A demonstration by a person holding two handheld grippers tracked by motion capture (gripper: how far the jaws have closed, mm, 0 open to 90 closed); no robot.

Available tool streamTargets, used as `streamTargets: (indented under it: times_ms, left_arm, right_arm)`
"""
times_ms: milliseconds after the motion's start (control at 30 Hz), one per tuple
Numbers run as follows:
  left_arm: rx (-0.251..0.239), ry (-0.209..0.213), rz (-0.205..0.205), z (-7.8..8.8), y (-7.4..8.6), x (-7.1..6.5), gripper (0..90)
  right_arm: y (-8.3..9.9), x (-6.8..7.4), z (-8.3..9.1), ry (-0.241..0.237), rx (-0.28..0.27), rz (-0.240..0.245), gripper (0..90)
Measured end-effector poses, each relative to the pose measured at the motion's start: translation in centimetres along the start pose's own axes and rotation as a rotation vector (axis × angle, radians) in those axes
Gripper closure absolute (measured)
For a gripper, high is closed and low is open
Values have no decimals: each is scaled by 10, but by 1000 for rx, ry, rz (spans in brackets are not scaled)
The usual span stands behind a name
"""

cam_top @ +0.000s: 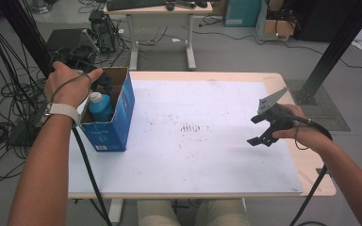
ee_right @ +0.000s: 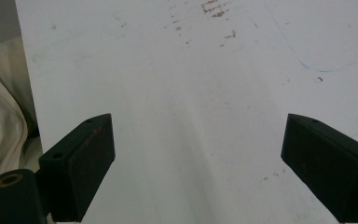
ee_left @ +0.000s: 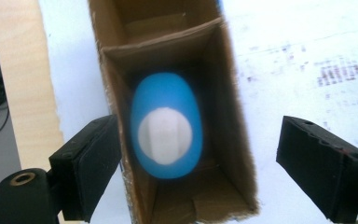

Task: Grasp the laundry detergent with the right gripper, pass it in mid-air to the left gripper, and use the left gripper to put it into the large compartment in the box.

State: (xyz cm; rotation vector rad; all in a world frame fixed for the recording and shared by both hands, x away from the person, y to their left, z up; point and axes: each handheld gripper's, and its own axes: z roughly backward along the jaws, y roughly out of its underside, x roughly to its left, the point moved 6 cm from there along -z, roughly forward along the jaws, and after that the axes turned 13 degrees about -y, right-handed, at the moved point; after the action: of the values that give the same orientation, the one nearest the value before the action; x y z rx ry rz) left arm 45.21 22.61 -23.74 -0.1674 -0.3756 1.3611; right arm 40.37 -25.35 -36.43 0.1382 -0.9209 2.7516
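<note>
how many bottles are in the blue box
1. A blue bottle with a white cap stands upright in the near compartment of the blue box. The far compartment is partly hidden behind the left hand in the high view.

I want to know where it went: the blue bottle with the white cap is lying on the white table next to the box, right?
Not quite. The blue bottle with the white cap stands inside the cardboard box, not on the table beside it. The left gripper view looks straight down on it, with the open left gripper above.
</note>
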Motion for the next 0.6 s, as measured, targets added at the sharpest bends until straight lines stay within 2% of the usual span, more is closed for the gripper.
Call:
streamTargets:
  times_ms: [133, 267, 433, 600]
  left_arm:
    - [-22, 1, -21, 15, -3, -7, 135]
    - [-64, 12, -68, 34, -7, -19, 119]
    - [-115, 12, -154, 57, -13, -37, 111]
    - [-151, 22, -257, 79, -20, -66, 110]
  right_arm:
    - [-1, 1, 5, 6, 0, 7, 96]
    - [-2, 1, 12, 18, -3, 6, 96]
    - [-1, 2, 17, 23, -9, 2, 96]
    - [-1, 1, 20, 27, -8, -1, 96]
